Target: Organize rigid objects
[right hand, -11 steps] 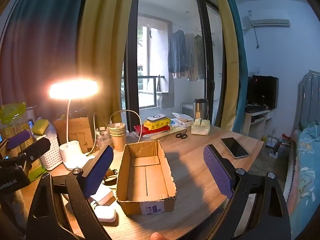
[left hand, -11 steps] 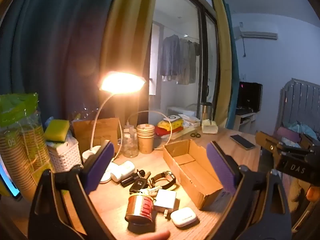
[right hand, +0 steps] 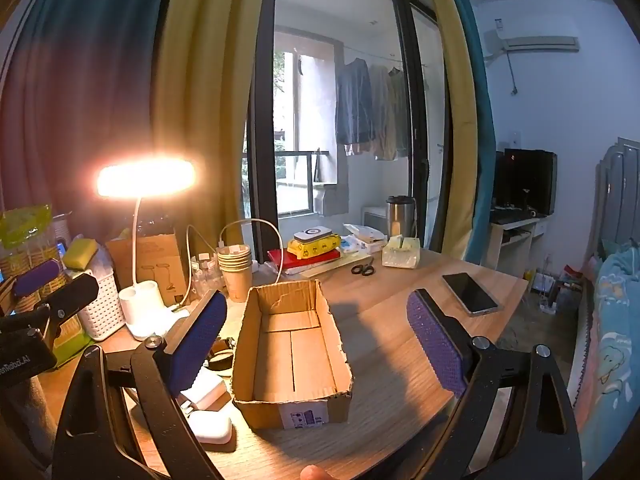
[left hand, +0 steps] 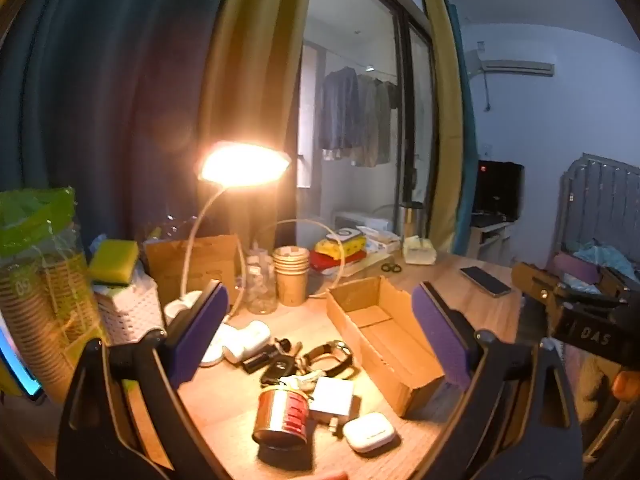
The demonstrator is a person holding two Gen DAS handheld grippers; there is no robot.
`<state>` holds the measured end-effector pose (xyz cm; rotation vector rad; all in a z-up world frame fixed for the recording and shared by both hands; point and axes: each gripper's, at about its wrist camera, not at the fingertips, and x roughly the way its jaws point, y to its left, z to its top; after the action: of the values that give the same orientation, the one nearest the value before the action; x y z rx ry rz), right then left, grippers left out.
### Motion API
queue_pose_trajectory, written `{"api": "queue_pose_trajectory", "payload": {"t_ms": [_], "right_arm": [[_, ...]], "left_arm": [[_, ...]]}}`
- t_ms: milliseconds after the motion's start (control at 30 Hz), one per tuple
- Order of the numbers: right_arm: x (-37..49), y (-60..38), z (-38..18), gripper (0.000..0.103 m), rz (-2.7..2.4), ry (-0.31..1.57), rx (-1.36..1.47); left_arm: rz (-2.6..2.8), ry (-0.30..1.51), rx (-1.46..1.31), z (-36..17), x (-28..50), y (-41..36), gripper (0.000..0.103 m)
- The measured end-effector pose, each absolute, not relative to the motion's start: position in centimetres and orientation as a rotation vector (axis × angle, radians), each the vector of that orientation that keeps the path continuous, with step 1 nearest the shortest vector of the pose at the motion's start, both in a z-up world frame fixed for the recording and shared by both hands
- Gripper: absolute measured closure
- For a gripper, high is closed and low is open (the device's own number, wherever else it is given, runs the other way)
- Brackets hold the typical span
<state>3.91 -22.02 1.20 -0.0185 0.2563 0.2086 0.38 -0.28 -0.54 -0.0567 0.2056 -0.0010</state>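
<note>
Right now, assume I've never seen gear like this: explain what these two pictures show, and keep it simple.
A person holds a two-finger clamp tool in each hand; each tool carries a wide-angle camera looking forward between its fingers. One picture comes from the left gripper, the other from the right gripper. Both stand open and hold nothing.

On the wooden desk sits an empty cardboard box. Left of it, in the left view, lie a tin can, a white charger, an earbud case, a car key and a watch. Behind them are a lit desk lamp, paper cups and a phone.
</note>
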Motion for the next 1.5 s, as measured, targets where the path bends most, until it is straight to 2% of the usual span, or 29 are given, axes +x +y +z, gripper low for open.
{"api": "queue_pose_trajectory", "payload": {"t_ms": [533, 1500], "right_arm": [[4.2, -21.8, 1.2, 0.009, 0.216, 0.267, -0.026], [4.3, -21.7, 0.7, 0.009, 0.223, 0.281, -0.028]], "left_arm": [[-0.009, 0.271, -0.058, -1.2, 1.6, 0.0, 0.009], [0.018, 0.225, -0.068, -0.5, 0.9, 0.2, 0.009]]}}
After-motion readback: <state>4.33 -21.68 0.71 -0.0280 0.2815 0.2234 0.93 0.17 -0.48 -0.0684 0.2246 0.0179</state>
